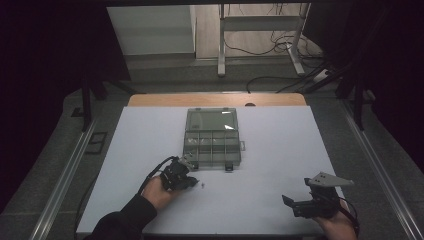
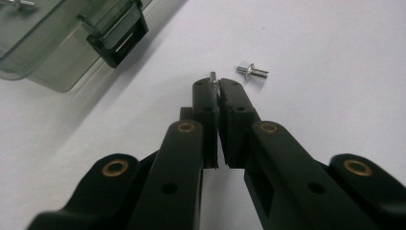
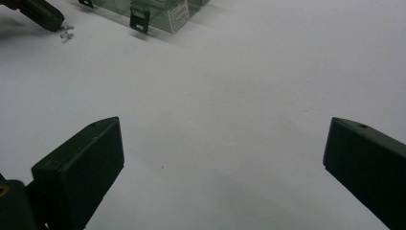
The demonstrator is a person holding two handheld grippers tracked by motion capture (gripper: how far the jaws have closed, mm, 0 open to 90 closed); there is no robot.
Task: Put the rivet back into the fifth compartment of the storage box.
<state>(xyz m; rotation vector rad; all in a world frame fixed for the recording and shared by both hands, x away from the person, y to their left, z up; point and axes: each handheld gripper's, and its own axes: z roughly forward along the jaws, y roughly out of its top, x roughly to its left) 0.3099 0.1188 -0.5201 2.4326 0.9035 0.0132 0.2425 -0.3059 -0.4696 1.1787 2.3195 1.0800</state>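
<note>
From above, my left gripper (image 1: 192,183) lies low on the white table sheet (image 1: 280,150), just in front of the near left corner of the smoky transparent plastic compartment box (image 1: 212,137), whose lid stands open toward the far side. A tiny silver metal rivet (image 1: 203,186) lies on the sheet right beside my left tips. My right gripper (image 1: 292,204), with its grey three-cornered plate on top, rests well apart near the front right edge of the sheet, its jaws spread. Along my left gripper (image 2: 219,88), the two black jaws are pressed together on a second small silver rivet (image 2: 213,78), whose pin pokes out past the tips; the loose silver rivet (image 2: 252,72) lies on its side just beyond, to the right, not touching. The box's dark latch (image 2: 116,36) shows at the upper left. Along my right gripper (image 3: 222,143), the jaws stand wide apart over bare white sheet, holding nothing; far off at the upper left I see my left gripper's tip (image 3: 45,18) by the rivets (image 3: 66,31), and the box's edge (image 3: 158,12) beyond.
</note>
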